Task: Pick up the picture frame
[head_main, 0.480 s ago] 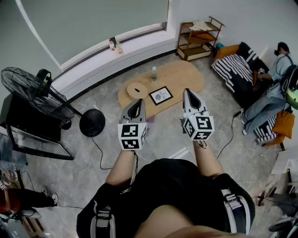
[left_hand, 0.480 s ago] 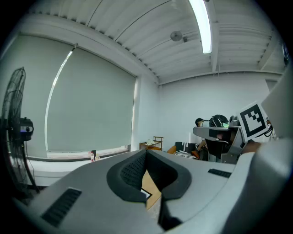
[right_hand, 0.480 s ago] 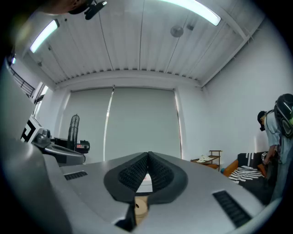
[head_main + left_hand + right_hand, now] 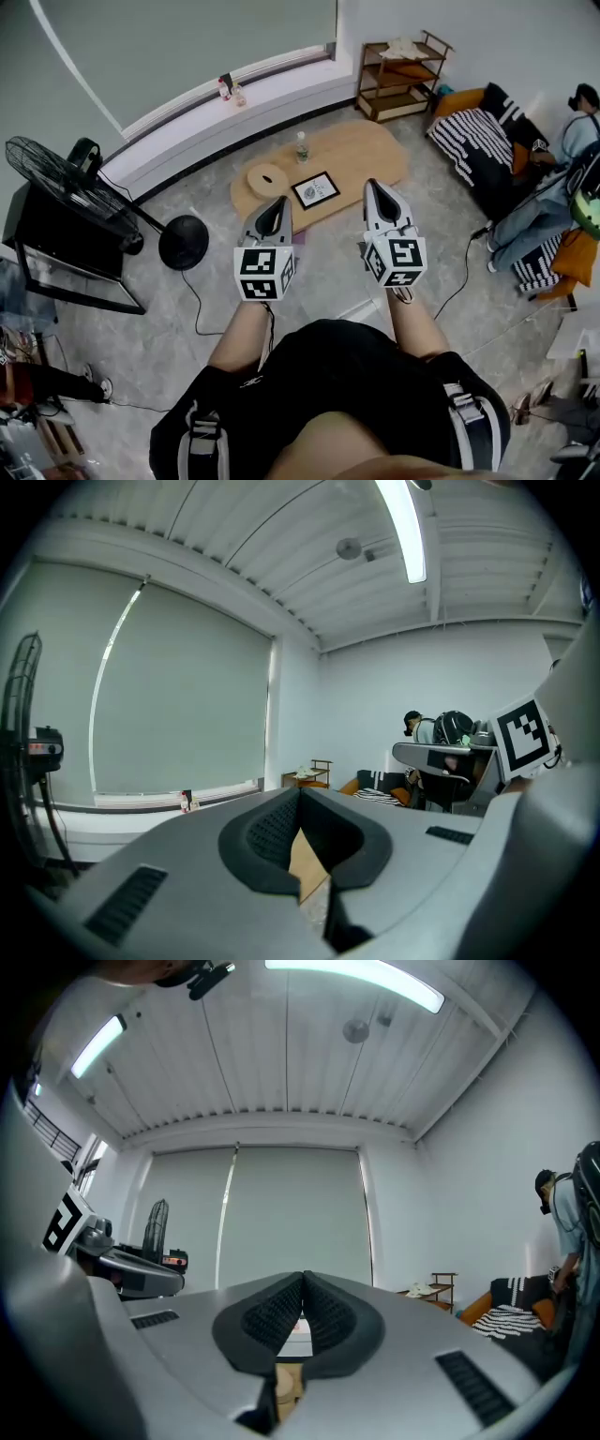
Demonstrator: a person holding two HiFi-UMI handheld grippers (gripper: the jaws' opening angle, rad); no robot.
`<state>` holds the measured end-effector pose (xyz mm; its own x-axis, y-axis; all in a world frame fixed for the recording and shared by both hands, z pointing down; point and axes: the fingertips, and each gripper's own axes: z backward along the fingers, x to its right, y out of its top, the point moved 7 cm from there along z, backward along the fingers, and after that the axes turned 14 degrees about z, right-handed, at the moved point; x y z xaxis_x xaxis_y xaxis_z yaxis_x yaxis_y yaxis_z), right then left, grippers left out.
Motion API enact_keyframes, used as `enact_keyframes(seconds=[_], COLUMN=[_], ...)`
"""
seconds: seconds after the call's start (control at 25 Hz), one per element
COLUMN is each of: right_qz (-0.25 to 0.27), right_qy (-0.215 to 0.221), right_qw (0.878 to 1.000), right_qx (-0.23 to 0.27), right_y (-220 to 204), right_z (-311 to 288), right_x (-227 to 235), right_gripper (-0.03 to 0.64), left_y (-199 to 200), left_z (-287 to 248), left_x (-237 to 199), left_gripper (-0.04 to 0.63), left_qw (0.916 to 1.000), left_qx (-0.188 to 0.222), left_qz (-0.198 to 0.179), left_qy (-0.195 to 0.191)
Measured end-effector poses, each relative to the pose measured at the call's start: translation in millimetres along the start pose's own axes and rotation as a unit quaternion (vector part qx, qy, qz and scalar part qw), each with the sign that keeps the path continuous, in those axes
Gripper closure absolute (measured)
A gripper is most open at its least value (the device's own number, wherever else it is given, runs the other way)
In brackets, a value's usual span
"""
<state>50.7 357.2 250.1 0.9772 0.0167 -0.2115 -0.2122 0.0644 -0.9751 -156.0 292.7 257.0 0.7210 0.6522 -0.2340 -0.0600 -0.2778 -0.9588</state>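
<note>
A black picture frame [image 4: 315, 190] with a white mat lies flat on the low oval wooden table [image 4: 366, 150], near its middle. Both grippers hang in the air on the near side of the table, well short of the frame. My left gripper [image 4: 277, 202] is shut with nothing in it, its tip pointing at the table's near edge. My right gripper [image 4: 374, 185] is also shut and empty, to the right of the frame. In the left gripper view the closed jaws [image 4: 300, 794] meet in front of a sliver of tabletop; the right gripper [image 4: 303, 1279] shows the same.
A clear bottle [image 4: 302, 147] and a round wooden disc [image 4: 266, 178] share the table. A standing fan [image 4: 70, 187] with a round base and cable is at the left. A wooden shelf [image 4: 403, 75] stands at the back; a seated person [image 4: 562, 178] is at the right.
The view has shifted slightly: the table and frame sit a little further left and up in the head view. Both grippers keep their pose and stay shut.
</note>
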Motion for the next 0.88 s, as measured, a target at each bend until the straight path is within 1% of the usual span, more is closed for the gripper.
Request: enact_keyframes(seconds=[0.16, 0.32, 0.48, 0.68, 0.8, 0.88], right_qz=[-0.007, -0.021, -0.027, -0.026, -0.026, -0.026], right_qy=[0.006, 0.0, 0.003, 0.002, -0.003, -0.008], right_qw=[1.0, 1.0, 1.0, 1.0, 1.0, 1.0], right_qx=[-0.003, 0.003, 0.008, 0.014, 0.012, 0.013], right_y=[-7, -12, -11, 1, 5, 8], right_z=[13, 24, 31, 35, 35, 34], right_x=[18, 31, 28, 5, -22, -39], right_gripper=[0.6, 0.6, 0.6, 0.6, 0.6, 0.6], left_y=[-6, -9, -14, -13, -9, -7], left_z=[-5, -4, 5, 24, 43, 55], left_x=[23, 35, 37, 21, -2, -17], left_gripper=[0.574, 0.574, 0.574, 0.574, 0.574, 0.574], left_qw=[1.0, 1.0, 0.9999, 0.9999, 0.9999, 1.0], left_qx=[-0.005, -0.002, -0.004, -0.007, -0.006, -0.005], left_qz=[0.0, -0.006, -0.003, 0.009, 0.006, -0.003], left_qy=[0.004, 0.006, 0.011, 0.008, 0.007, 0.007])
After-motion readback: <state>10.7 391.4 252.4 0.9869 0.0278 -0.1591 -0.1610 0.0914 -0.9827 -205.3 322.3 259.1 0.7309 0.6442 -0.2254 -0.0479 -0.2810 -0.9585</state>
